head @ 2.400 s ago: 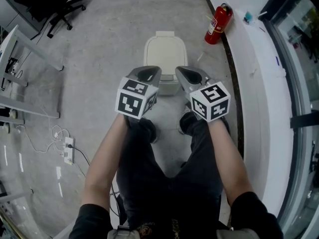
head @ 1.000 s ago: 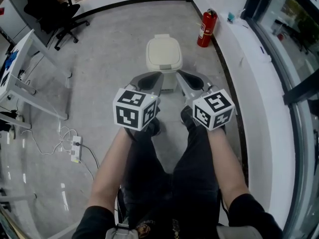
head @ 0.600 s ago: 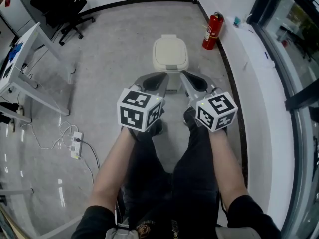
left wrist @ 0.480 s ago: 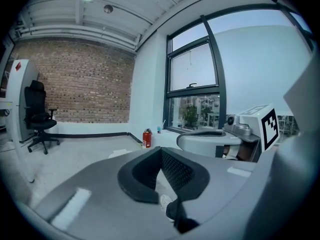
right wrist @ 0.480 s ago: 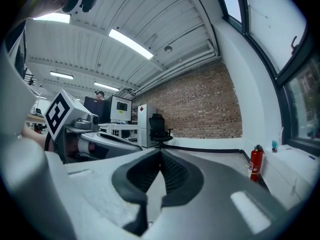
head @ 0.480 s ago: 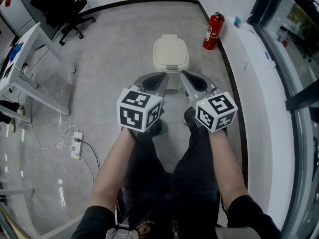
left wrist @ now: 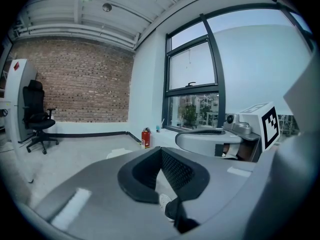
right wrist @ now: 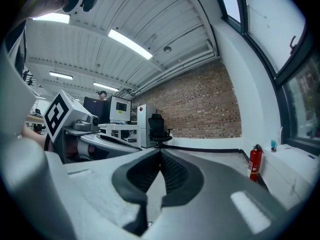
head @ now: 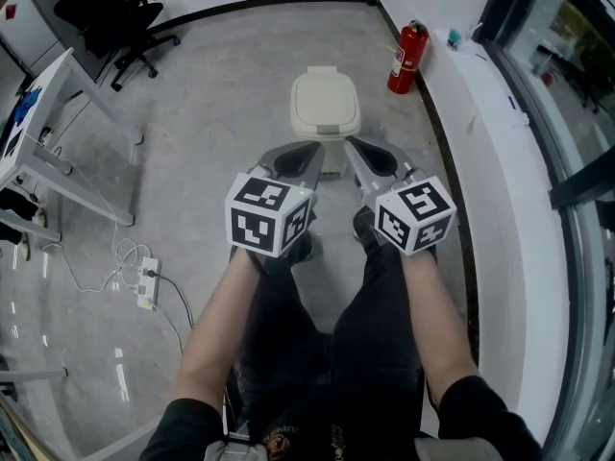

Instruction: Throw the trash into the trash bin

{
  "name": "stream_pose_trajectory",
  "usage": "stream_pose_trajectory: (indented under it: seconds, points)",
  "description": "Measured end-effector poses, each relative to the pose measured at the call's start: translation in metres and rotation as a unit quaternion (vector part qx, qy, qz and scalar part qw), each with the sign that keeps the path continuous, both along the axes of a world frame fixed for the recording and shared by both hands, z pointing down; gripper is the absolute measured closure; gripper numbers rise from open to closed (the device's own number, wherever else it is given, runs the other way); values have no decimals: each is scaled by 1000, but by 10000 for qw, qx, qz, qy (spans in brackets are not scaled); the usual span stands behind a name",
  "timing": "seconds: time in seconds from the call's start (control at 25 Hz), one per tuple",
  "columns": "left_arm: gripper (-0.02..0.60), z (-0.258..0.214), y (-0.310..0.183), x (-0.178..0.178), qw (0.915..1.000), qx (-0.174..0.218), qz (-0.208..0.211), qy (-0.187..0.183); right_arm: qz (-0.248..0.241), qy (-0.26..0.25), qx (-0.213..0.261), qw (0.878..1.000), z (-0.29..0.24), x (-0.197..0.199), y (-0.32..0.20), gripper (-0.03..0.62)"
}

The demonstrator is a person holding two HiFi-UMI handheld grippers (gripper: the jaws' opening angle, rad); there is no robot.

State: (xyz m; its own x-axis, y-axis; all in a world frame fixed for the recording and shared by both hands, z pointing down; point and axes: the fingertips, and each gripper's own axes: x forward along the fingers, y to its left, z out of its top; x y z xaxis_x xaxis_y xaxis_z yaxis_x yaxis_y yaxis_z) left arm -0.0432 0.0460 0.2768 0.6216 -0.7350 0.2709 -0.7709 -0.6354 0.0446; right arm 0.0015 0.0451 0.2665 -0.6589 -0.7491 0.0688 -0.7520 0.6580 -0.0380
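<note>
A cream trash bin with its lid down stands on the grey floor just beyond the person's feet. My left gripper and right gripper hang side by side at waist height, both pointing toward the bin and short of it. Both are shut, their tips meeting with nothing between them. In the left gripper view the left gripper shows touching tips, and the bin's lid lies past them. The right gripper looks the same in its own view. No trash shows in any view.
A red fire extinguisher stands against the white window ledge at the right. A black office chair and a white desk are at the far left. A power strip with cables lies on the floor at the left.
The bin now sits farther up and smaller in the head view than 2.4 s ago. Both grippers stay shut and side by side, barely moved in the last second.
</note>
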Motion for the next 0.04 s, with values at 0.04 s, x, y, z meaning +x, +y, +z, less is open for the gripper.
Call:
stream_pose_trajectory:
  seconds: [0.04]
  points:
    - [575, 0, 0, 1, 10000, -4, 5, -4, 2, -3, -1, 10000, 0, 1, 0, 591]
